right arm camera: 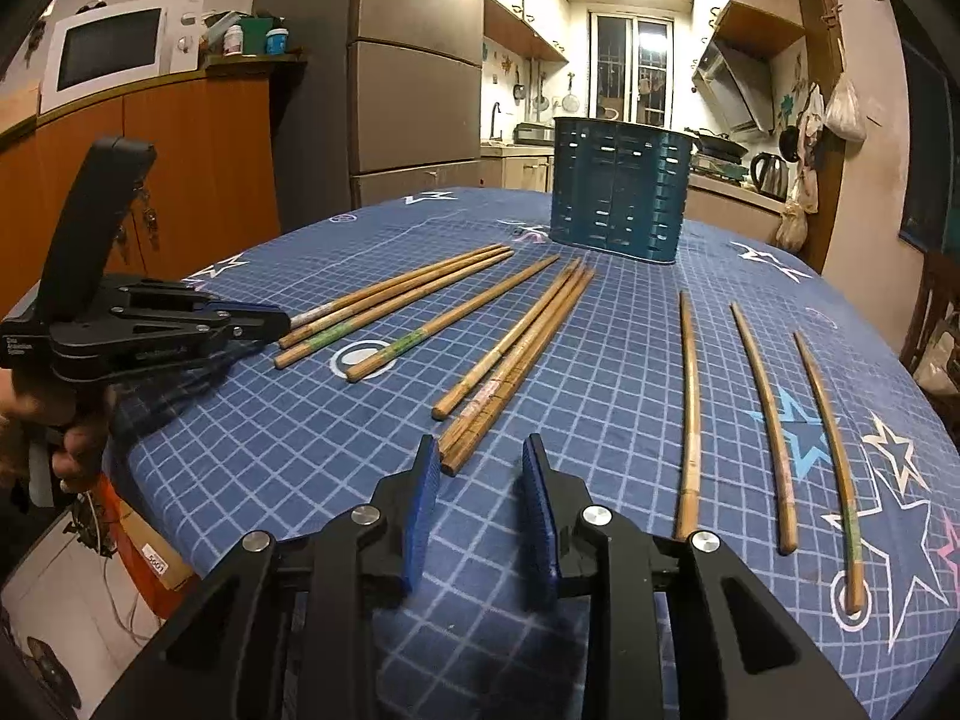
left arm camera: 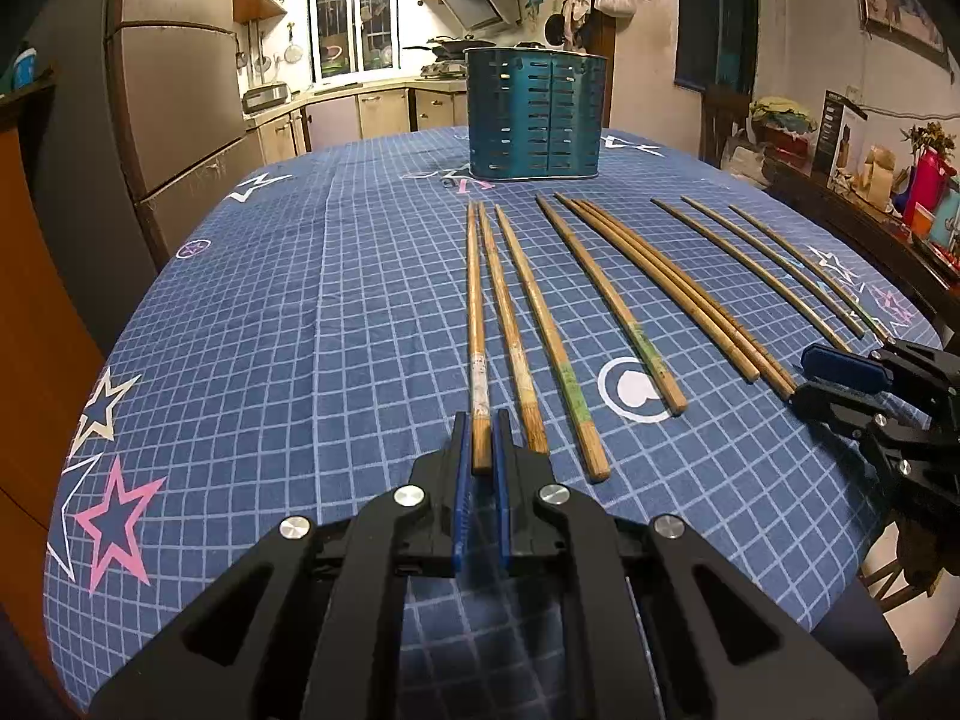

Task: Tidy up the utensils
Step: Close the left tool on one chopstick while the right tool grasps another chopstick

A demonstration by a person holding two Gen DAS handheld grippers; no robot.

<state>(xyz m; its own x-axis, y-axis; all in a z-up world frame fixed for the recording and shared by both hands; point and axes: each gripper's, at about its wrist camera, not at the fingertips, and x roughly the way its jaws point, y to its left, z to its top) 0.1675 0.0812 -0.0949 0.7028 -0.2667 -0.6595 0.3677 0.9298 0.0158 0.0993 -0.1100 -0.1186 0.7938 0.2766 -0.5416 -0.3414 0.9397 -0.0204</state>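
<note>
Left gripper clamped on one chopstick, right gripper half-open, empty.
Gripped at the very end: could droop, snag neighbours; holder waiting at twelve o'clock.

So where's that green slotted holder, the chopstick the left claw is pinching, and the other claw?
Green slotted holder (left arm camera: 534,114): left wrist view, front wall.
Pinched chopstick (left arm camera: 478,324): left wrist view, mid-shaft.
Right claw (right arm camera: 480,456): right wrist view, between its fingertips.
</note>
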